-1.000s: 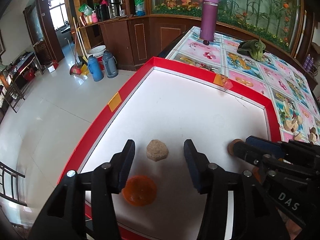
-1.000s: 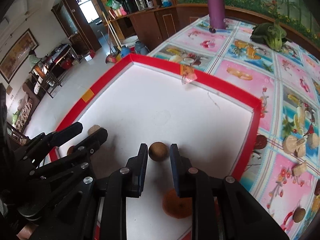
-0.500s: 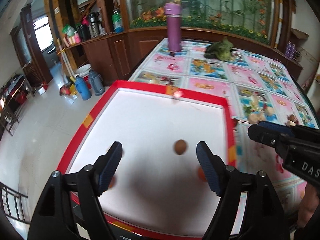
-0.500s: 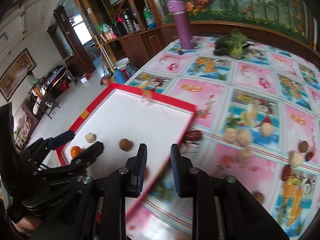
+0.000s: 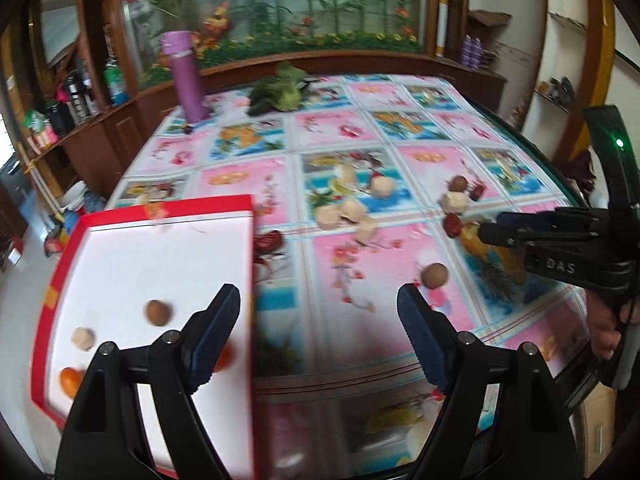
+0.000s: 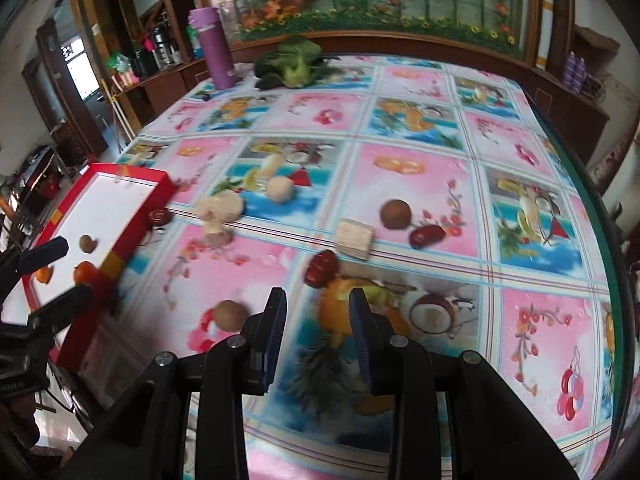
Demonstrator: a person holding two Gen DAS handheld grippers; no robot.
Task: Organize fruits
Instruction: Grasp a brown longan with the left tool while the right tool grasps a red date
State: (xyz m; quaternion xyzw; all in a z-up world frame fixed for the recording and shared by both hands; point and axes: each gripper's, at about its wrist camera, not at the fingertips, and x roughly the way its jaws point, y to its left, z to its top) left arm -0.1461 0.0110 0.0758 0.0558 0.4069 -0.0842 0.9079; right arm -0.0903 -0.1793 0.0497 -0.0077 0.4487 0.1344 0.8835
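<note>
Your left gripper (image 5: pixel 318 330) has its jaws wide apart, your right gripper (image 6: pixel 318 330) narrower; both hold nothing. A brown fruit (image 6: pixel 229 315), perhaps a longan, lies just left of the right jaws.

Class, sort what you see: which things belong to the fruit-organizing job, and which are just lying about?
Part of the job: red-rimmed tray, brown round fruit, red dates, pale peeled fruits, both grippers.

Lying about: purple flask, leafy greens.

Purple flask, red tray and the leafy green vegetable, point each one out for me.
Purple flask (image 6: pixel 216 49), right wrist view, middle of its body.
Red tray (image 5: pixel 168 207), left wrist view, far rim.
Leafy green vegetable (image 6: pixel 291 63), right wrist view, centre of the leaves.
</note>
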